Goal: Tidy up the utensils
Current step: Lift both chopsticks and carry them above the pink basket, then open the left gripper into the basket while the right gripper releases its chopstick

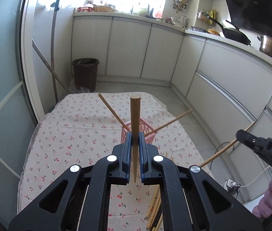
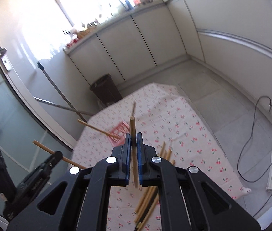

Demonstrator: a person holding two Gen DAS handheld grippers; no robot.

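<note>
**Clerk:** Bamboo, item one: a chopstick (image 1: 135,127) is standing nearly upright between the pads of the left gripper (image 1: 135,140), which are pinching it at about mid-length so that the thick end is pointing to 12 o'clock and the tapered tip is hanging toward 6.

**Checker:** And the other hand?

**Clerk:** Item two: the right gripper (image 2: 133,141) is clamping a second chopstick (image 2: 133,146) the same way, its pads pressed onto the shaft. From the left wrist view that gripper is showing at 4 o'clock, its stick running slantwise.

**Checker:** Why are both being held mid-shaft?

**Clerk:** My reading: a central pinch is keeping each stick balanced and its tip free for dropping into the holder.

**Checker:** Holder?

**Clerk:** Item three: a pink basket (image 1: 147,129) is sitting on the cherry-print tablecloth (image 1: 68,130), just beyond the left gripper's fingertips. Two chopsticks are already leaning out of it, one toward 11 o'clock (image 1: 112,111), one toward 2 (image 1: 171,122), probably because the basket is shallow and wide.

**Checker:** Remaining stock?

**Clerk:** Item four: a loose pile of chopsticks (image 2: 149,202) is lying on the cloth at 6 o'clock, under the right gripper, waiting to be sorted. I judge the job partly done.
</note>
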